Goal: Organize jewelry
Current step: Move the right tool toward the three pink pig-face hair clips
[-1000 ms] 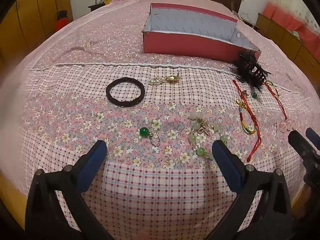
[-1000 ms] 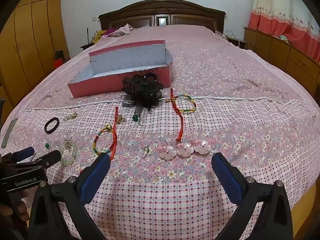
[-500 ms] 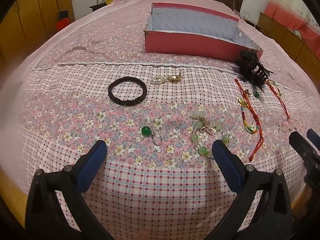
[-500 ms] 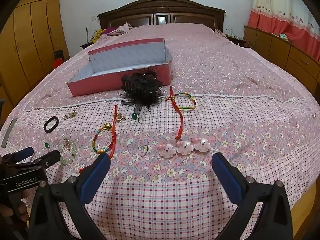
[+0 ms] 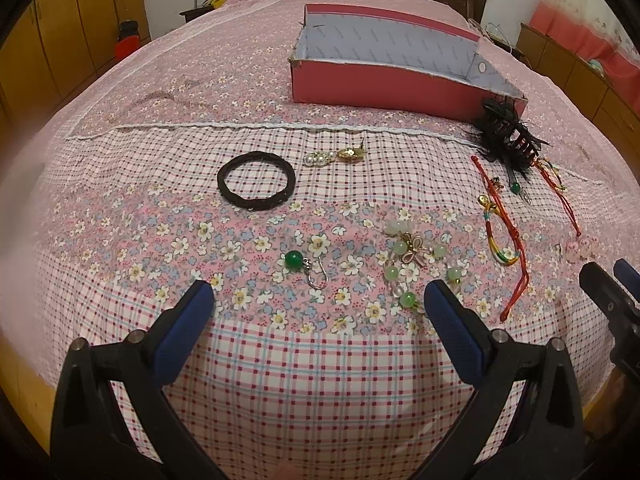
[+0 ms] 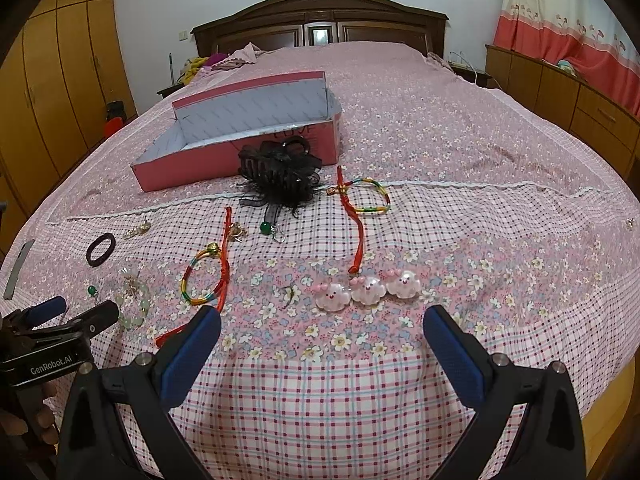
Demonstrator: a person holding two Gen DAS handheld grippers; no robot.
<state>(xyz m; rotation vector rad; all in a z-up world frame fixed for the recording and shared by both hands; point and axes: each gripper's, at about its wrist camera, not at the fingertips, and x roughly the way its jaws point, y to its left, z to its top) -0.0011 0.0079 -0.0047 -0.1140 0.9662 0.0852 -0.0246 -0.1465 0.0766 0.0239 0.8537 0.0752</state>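
Note:
Jewelry lies spread on the bed in front of an open pink box. My left gripper is open, just short of a green bead earring and a pale green bead bracelet. Farther off lie a black hair tie and a pearl-and-gold earring. My right gripper is open, just short of three pink sheep clips. Beyond it lie a rainbow cord bracelet, a second rainbow bracelet, and a black feathered claw clip.
The bedspread drops off at the near edge under both grippers. Wooden wardrobes line the left wall, and low cabinets stand at the right. A headboard and clothes are at the far end.
Both grippers have shifted only slightly; the left view has edged a little nearer the jewelry. Nothing has been picked up or moved.

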